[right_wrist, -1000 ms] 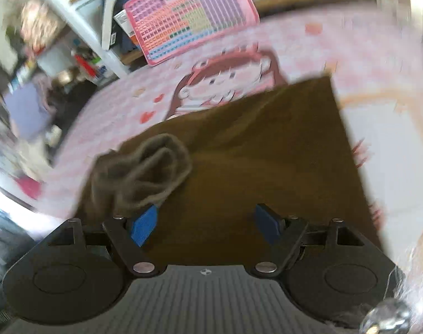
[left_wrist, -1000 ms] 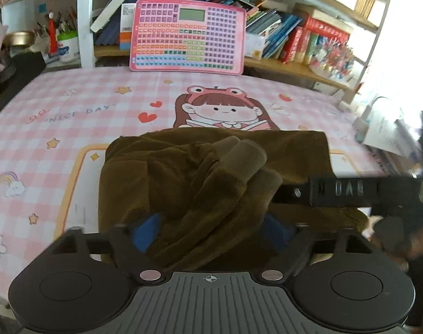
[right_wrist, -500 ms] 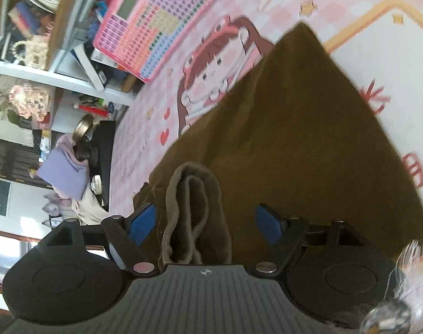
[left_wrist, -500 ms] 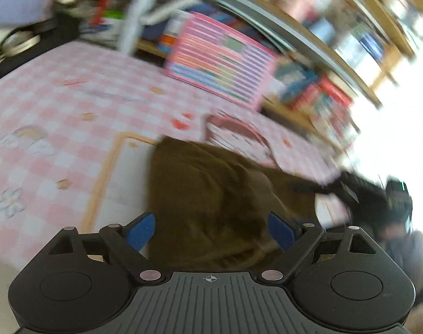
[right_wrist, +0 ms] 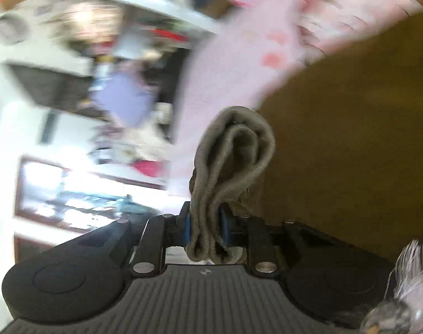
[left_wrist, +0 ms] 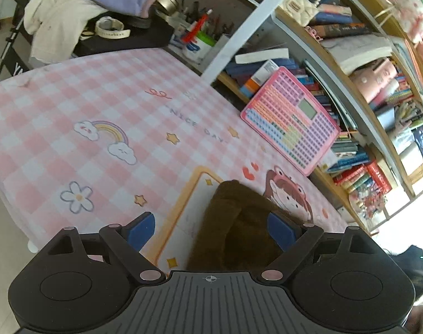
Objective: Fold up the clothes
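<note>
A dark brown garment (left_wrist: 239, 231) lies on the pink checked table cover, its left edge between my left gripper's blue pads. My left gripper (left_wrist: 211, 229) is open and empty, raised above the garment's left part. In the right wrist view my right gripper (right_wrist: 205, 229) is shut on the garment's bunched grey-brown ribbed cuff (right_wrist: 233, 153), which stands up out of the pads. The rest of the garment (right_wrist: 350, 153) spreads to the right. The right wrist view is blurred by motion.
The pink checked cover (left_wrist: 86, 111) stretches left and far. A pink toy tablet (left_wrist: 290, 121) leans on bookshelves (left_wrist: 364, 69) at the back right. A black stand with piled clothes (left_wrist: 72, 8) is at the far left. The table's near left edge (left_wrist: 5, 194) drops off.
My left gripper let go of the garment, opened, and swung left and up. My right gripper closed on the ribbed cuff and is moving fast with it.
</note>
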{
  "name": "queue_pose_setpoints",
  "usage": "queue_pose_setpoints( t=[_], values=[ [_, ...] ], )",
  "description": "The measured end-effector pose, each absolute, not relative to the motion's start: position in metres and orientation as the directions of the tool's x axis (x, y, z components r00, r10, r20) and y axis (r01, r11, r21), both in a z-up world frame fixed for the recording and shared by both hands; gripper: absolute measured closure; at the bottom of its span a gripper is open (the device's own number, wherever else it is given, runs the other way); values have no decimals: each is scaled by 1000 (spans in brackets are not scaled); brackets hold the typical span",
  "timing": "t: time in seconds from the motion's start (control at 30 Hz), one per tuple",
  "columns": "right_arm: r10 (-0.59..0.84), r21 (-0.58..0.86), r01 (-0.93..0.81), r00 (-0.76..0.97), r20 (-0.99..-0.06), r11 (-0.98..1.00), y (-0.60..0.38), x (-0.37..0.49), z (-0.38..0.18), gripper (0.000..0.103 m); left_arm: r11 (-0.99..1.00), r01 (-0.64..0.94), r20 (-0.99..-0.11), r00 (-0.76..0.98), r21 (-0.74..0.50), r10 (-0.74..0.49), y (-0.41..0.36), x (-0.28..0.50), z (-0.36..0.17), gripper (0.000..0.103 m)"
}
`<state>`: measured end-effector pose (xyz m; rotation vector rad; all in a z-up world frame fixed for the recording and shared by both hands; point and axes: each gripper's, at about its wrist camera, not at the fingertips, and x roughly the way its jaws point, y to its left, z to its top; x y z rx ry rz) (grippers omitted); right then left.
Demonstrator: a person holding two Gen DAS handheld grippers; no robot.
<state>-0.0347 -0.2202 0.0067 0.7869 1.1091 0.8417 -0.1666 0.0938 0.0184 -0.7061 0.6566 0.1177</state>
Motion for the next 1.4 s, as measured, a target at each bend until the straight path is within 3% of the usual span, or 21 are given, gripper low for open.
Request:
queue_pose_setpoints(
  t=[0.07,0.13,0.17,0.2,0.3,0.5,0.53,0.57,0.63,0.77,0.9,1.07,1.23,1.4],
  values=[
    [793,794,-155,308,-526,587,-227,-31,2,84,759,-318,-597,794,-568,-114,97,-167,17,13],
    [668,709,10,325,-669,705,-241,-20,-28,84,753,-320,-599,791,-575,-121,98,-167,14,13],
    [649,701,71,319,-690,710,-248,-18,-40,82,752,-320,-602,788,-576,-126,98,-167,12,13],
    [669,726,105,317,-672,680,-254,-18,-48,82,751,-320,-606,785,-577,-131,98,-166,11,13],
    [702,755,124,297,-647,644,-259,-21,-49,66,752,-316,-613,777,-579,-145,98,-163,8,13],
    [700,751,110,295,-650,651,-267,-30,-43,63,761,-284,-607,775,-583,-175,95,-153,7,13],
    [705,755,114,293,-646,645,-267,-34,-44,65,762,-281,-608,773,-584,-181,95,-151,6,13],
    [716,766,118,290,-635,632,-267,-36,-44,74,761,-278,-610,770,-586,-188,93,-149,5,13],
    [781,824,116,272,-563,554,-266,-38,-41,82,762,-272,-615,762,-588,-203,91,-144,4,13],
    [882,918,148,259,-394,367,-272,-44,-38,84,771,-245,-609,762,-587,-221,88,-139,6,13],
    [762,809,261,275,-586,527,-286,-43,-65,83,767,-244,-608,760,-594,-230,88,-137,5,13],
    [743,797,197,291,-603,571,-286,-48,-56,69,761,-244,-614,750,-601,-245,90,-134,0,13],
    [691,751,108,323,-647,652,-290,-58,-36,69,743,-230,-621,723,-629,-302,89,-118,-13,13],
    [626,675,26,348,-698,737,-274,-63,-27,77,707,-230,-636,670,-668,-383,88,-92,-32,13]
  ],
)
